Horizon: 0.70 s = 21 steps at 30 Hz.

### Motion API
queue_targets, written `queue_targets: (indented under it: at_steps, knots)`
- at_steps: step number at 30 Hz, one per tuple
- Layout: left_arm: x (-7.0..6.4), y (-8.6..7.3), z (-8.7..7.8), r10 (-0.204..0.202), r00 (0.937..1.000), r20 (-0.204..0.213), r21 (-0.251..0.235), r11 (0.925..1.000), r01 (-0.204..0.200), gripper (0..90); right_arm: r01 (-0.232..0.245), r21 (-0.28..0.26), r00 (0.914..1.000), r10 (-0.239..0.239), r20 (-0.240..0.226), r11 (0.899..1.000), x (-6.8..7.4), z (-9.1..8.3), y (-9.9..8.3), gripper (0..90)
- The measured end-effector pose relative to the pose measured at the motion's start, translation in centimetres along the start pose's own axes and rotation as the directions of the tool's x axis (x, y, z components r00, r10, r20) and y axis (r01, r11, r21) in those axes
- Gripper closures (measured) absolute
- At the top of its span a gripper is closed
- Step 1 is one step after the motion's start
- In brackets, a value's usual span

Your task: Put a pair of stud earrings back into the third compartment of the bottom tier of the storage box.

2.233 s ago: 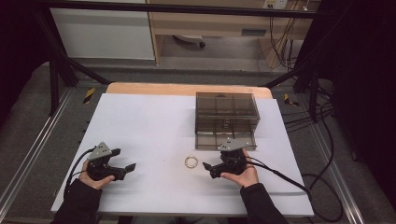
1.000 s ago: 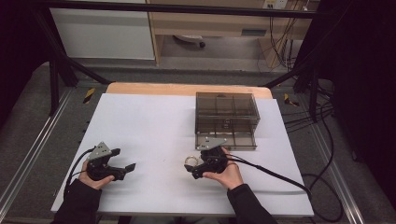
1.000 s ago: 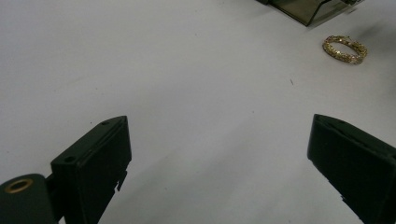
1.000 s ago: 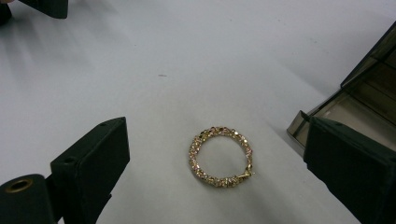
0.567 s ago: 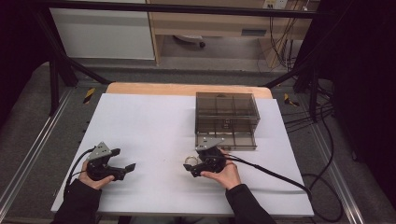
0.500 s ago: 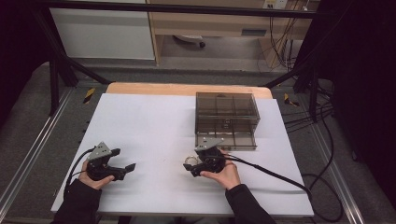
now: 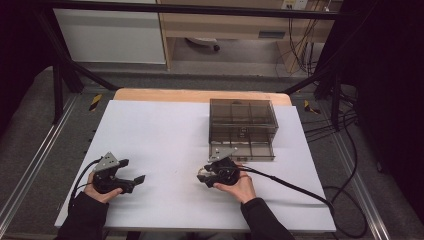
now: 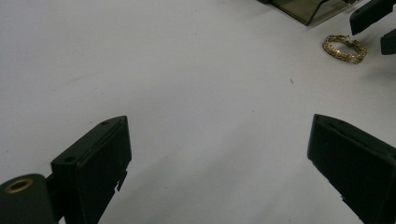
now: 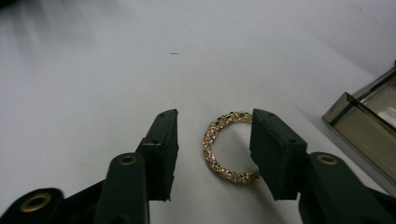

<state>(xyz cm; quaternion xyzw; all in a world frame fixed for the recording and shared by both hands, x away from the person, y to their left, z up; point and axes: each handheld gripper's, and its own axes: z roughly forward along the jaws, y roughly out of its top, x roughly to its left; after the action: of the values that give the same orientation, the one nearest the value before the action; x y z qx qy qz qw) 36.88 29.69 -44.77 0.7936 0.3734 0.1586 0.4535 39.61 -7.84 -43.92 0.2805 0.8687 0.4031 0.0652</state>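
Here, lying flat on the white table (image 7: 165,135) between the two black jaws of the right gripper (image 9: 212,140): a gold bracelet (image 9: 227,147), its ring of small sparkling links sitting closer to the right-hand jaw than to the left-hand one, with that jaw overlapping its rim in the right gripper view; contact there impossible to confirm. Standing apart on either side of the bracelet, those jaws, not yet clamping it, a strip of bare table showing between the left-hand jaw and the ring. Sitting just beyond and to the right of this gripper: a smoked-plastic drawer box (image 9: 369,121), its lowest drawer pulled out toward the gripper (image 7: 241,150). Resting low over the table near its front left area, well apart from the bracelet: the left gripper (image 7: 135,181), held in the person's left hand (image 7: 100,192), jaws spread wide with nothing between them. Appearing far ahead and to the right of the left gripper's jaws, in the left gripper view: the bracelet (image 8: 344,48) again, with the tips of the right gripper (image 8: 376,23) hovering just beside it and a corner of the drawer box (image 8: 308,9) behind.
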Motion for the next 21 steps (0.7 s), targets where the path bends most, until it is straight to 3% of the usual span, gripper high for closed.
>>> queue_targets:
  at_steps: [21]
  knots:
    - [-0.01,0.0,0.03,0.002,1.0,0.001,0.001,1.0,-0.002,6.3,0.008,0.042,0.9998,-0.007,-0.02,0.999,-0.11,0.9,-0.49,74.4]
